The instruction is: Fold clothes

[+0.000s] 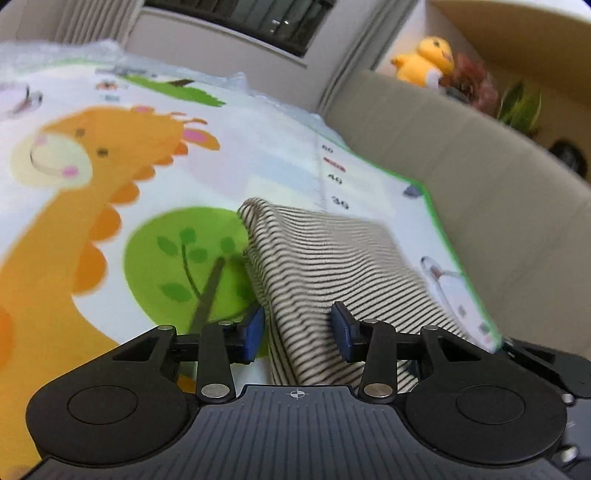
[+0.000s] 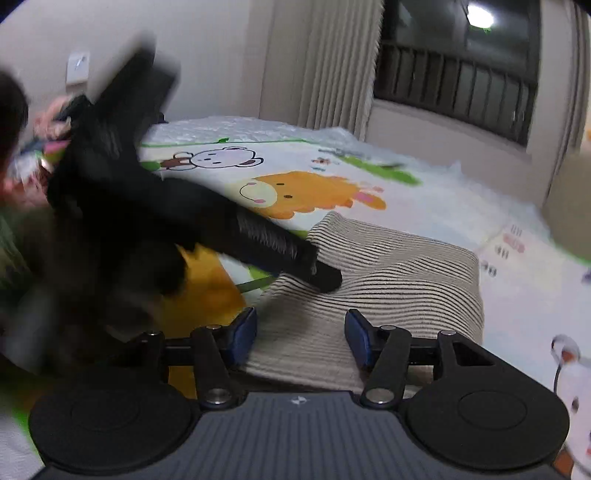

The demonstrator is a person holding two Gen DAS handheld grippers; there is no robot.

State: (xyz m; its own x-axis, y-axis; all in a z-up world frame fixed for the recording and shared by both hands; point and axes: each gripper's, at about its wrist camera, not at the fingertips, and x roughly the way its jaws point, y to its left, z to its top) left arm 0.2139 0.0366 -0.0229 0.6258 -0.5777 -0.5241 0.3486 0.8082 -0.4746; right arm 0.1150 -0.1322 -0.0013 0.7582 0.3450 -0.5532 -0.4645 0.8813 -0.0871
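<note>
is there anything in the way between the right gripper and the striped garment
Nothing visible. The right gripper is open directly over the striped garment; the left gripper touches the cloth farther ahead, not between them.

Soft, even indoor light, and a ceiling lamp glares in the dark window far beyond the right gripper. Heavy motion blur smears the left gripper crossing ahead-left; fisheye bends every edge.

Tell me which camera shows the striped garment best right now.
Right wrist: the striped garment shows nearly whole, folded on the mat, left tool over it. Left wrist shows only one edge, between open fingers.
</note>
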